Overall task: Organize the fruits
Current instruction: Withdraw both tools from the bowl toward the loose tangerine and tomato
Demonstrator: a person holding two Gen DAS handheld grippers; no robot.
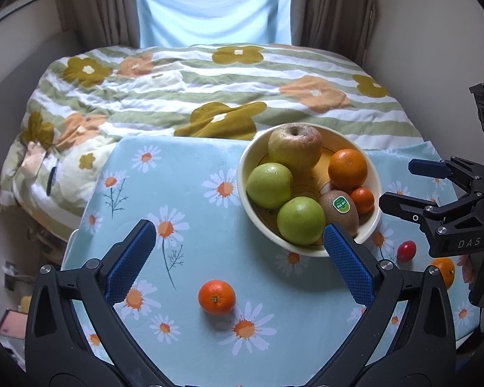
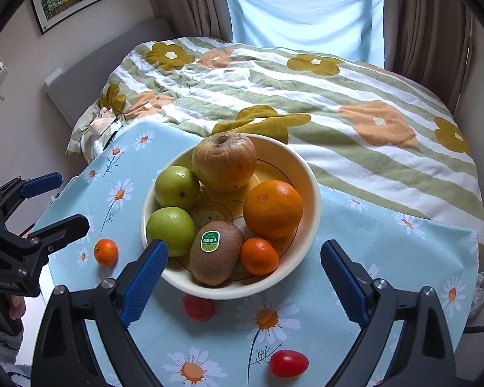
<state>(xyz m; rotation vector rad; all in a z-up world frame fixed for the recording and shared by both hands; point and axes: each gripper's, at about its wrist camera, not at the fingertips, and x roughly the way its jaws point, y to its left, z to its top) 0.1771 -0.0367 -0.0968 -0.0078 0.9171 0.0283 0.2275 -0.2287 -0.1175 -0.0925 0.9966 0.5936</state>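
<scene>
Bedding (image 2: 355, 103) with green stripes and large flowers is seen behind the table (image 2: 387, 258), which is covered by a light blue daisy-print cloth. A cream bowl (image 2: 309, 174) is set on the cloth near the bed-side edge. The bowl is filled with a brownish apple (image 2: 224, 161) at the back, two green apples (image 2: 176, 187) (image 2: 170, 230) on the left side, a large orange (image 2: 272, 208) on the right, a kiwi (image 2: 216, 253) with a green sticker at the front, and a small mandarin (image 2: 259, 255) wedged between kiwi and orange. The left gripper (image 1: 238, 254) is held above the cloth with jaws spread wide and nothing between them. The right gripper (image 2: 243, 274) is likewise spread wide over the bowl's near rim, nothing pinched; the pads are clear of the fruit. A loose mandarin (image 1: 216, 296) is left on the cloth, well apart from the bowl, below the left gripper. Another orange fruit (image 1: 445, 269) is partly hidden at the right gripper's body in the left wrist view. Two small red tomatoes are left on the cloth: one (image 2: 197, 307) just beside the bowl's near wall, one (image 2: 288, 363) nearer the camera.
</scene>
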